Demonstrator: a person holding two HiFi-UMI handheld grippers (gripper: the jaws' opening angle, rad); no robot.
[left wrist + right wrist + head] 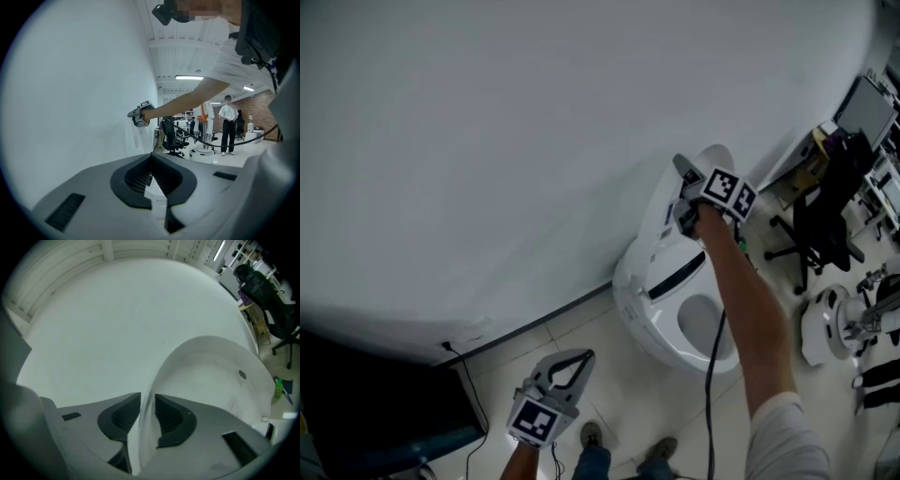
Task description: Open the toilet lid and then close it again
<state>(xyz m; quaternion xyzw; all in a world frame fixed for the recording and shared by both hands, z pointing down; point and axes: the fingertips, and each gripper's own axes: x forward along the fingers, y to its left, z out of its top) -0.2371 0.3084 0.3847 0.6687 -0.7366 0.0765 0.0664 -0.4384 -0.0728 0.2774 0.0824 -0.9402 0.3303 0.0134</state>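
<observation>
The white toilet (675, 328) stands against the wall with its lid (661, 220) raised upright. At the lid's top edge is my right gripper (682, 171), reached out on an extended arm. In the right gripper view, the lid's rim (211, 376) runs between the two pads of the right gripper (147, 397), which close on it from both sides. My left gripper (584, 357) hangs low over the floor, left of the toilet, with its tips together and nothing held. The left gripper view shows those jaws (151, 157) meeting, with the right gripper (139, 115) and the lid (137, 139) far ahead.
A black office chair (825, 220) and a white machine base (827, 323) stand right of the toilet. A dark cabinet (384, 417) and a floor cable (464, 366) are at lower left. My shoes (591, 436) are on the tiles. Two people (228, 124) stand far back.
</observation>
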